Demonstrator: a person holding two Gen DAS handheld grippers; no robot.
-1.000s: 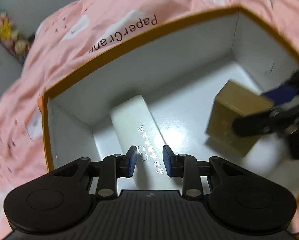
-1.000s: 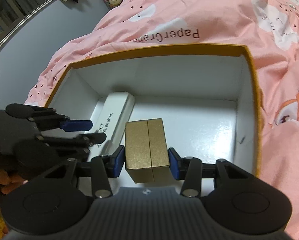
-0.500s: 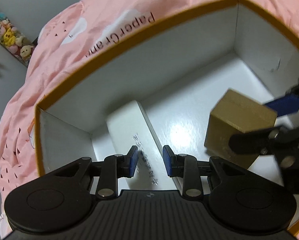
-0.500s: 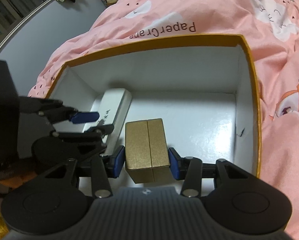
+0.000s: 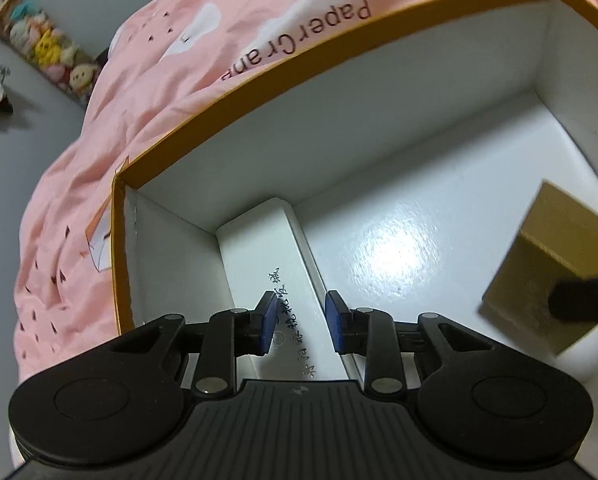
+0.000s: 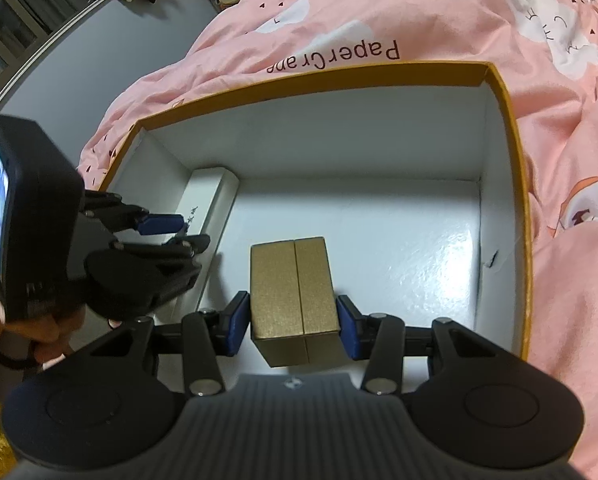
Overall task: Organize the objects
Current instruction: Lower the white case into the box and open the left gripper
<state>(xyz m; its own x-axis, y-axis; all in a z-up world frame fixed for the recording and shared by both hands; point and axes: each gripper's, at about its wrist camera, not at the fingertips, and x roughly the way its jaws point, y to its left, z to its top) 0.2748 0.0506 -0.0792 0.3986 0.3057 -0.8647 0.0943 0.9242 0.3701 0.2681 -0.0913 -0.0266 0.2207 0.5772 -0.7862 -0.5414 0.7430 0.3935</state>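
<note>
A large open box with an orange rim (image 6: 515, 168) and white inside lies on a pink bedspread. A long white carton (image 5: 275, 280) lies inside along its left wall; it also shows in the right wrist view (image 6: 211, 204). My left gripper (image 5: 299, 320) is open and empty, held just above the carton. My right gripper (image 6: 293, 320) is shut on a gold cardboard box (image 6: 293, 288), held over the big box's floor. The gold box (image 5: 547, 268) shows at the right of the left wrist view.
The pink bedspread (image 6: 419, 12) with cloud, cat and fox prints surrounds the box. A row of plush toys (image 5: 39, 48) lines the grey wall behind. The big box's white floor (image 6: 399, 232) lies right of the gold box.
My left gripper has drawn back and up from the white carton, its jaws still open. My right gripper keeps hold of the gold box and has moved it slightly deeper into the big box.
</note>
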